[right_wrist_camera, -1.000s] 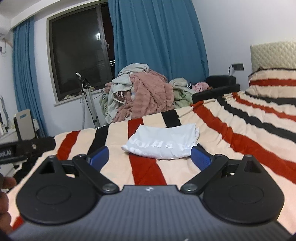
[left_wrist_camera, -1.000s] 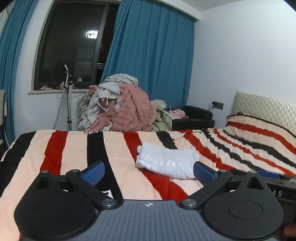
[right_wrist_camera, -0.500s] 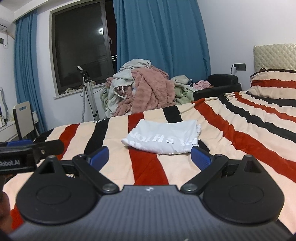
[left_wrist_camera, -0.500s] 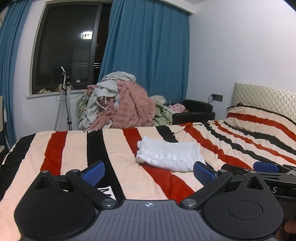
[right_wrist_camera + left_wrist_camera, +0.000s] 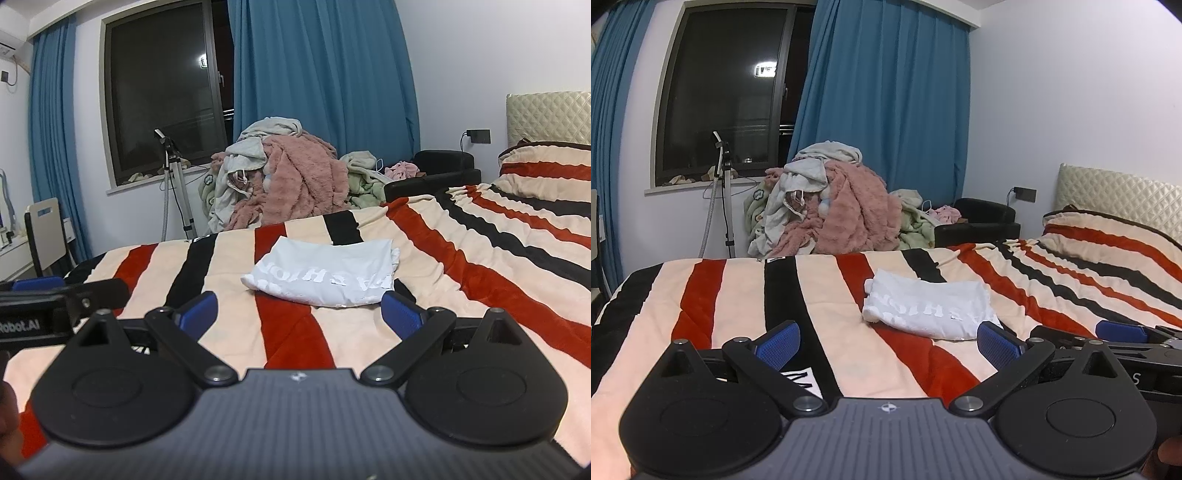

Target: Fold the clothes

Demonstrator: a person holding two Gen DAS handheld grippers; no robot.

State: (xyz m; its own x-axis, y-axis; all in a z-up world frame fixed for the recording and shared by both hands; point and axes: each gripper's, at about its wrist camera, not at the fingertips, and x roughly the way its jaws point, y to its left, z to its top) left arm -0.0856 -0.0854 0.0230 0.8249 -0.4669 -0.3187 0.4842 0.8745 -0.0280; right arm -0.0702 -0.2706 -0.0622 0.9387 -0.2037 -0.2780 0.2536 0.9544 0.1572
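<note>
A white T-shirt [image 5: 929, 308] with faint lettering lies folded into a flat rectangle on the striped bed [image 5: 731, 310]; it shows again as the folded shirt [image 5: 325, 275] in the right wrist view. My left gripper [image 5: 886, 341] hovers above the blanket short of the shirt, blue pads wide apart and nothing between them. My right gripper [image 5: 299, 314] is likewise open and empty, a little back from the shirt's near edge. Each gripper appears at the side of the other's view: the right gripper [image 5: 1119, 334], the left gripper [image 5: 44, 295].
A tall heap of unfolded clothes [image 5: 827, 206], pink, grey and green, stands beyond the bed's far edge below the window [image 5: 727, 85]. A tripod [image 5: 726, 192] stands left of the heap, a black armchair [image 5: 979, 221] to its right. Pillows and headboard [image 5: 1119, 192] are at far right.
Both grippers have risen and drawn back slightly from the folded shirt, staying open. The shirt has not moved.
</note>
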